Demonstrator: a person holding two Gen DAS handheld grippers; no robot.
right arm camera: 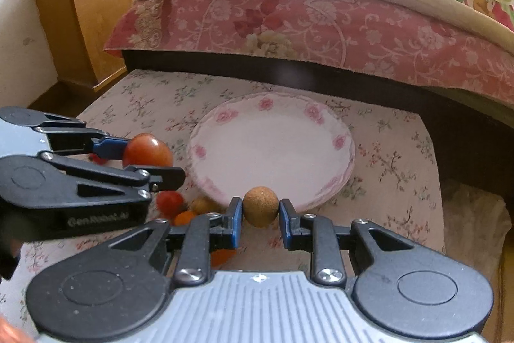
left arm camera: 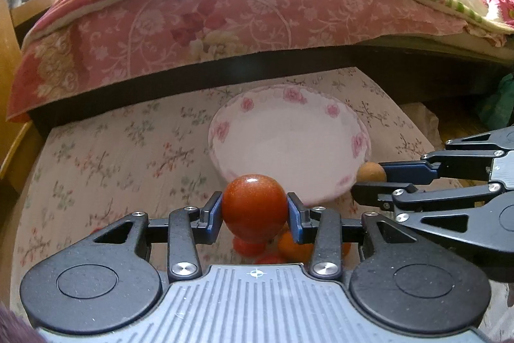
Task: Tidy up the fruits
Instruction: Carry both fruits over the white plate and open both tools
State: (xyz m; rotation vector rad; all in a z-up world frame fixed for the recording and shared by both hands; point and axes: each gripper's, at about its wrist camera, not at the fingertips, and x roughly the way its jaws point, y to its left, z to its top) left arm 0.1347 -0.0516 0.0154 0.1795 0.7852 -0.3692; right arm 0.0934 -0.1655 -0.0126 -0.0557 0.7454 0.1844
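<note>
Left wrist view: I have a red tomato (left arm camera: pixel 254 208) pinched in my left gripper (left arm camera: pixel 255 214), lifted just short of the near rim of the floral plate (left arm camera: pixel 289 147).
Under the tomato, on the flowered tablecloth (left arm camera: pixel 112 156) in front of the plate, I see more small red and orange fruits (left arm camera: pixel 294 245); at the plate's right edge my right gripper (left arm camera: pixel 369 182) comes in clamped on a small tan fruit (left arm camera: pixel 371 172).

Right wrist view: my right gripper (right arm camera: pixel 260 214) grips the tan, rough-skinned fruit (right arm camera: pixel 260 206) against the plate's (right arm camera: pixel 273 143) near rim.
Left of the plate, my left gripper (right arm camera: pixel 151 161) holds the tomato (right arm camera: pixel 147 151) above the cloth (right arm camera: pixel 395 169), with loose fruits (right arm camera: pixel 170 201) lying below it, just off the plate's near-left rim.
</note>
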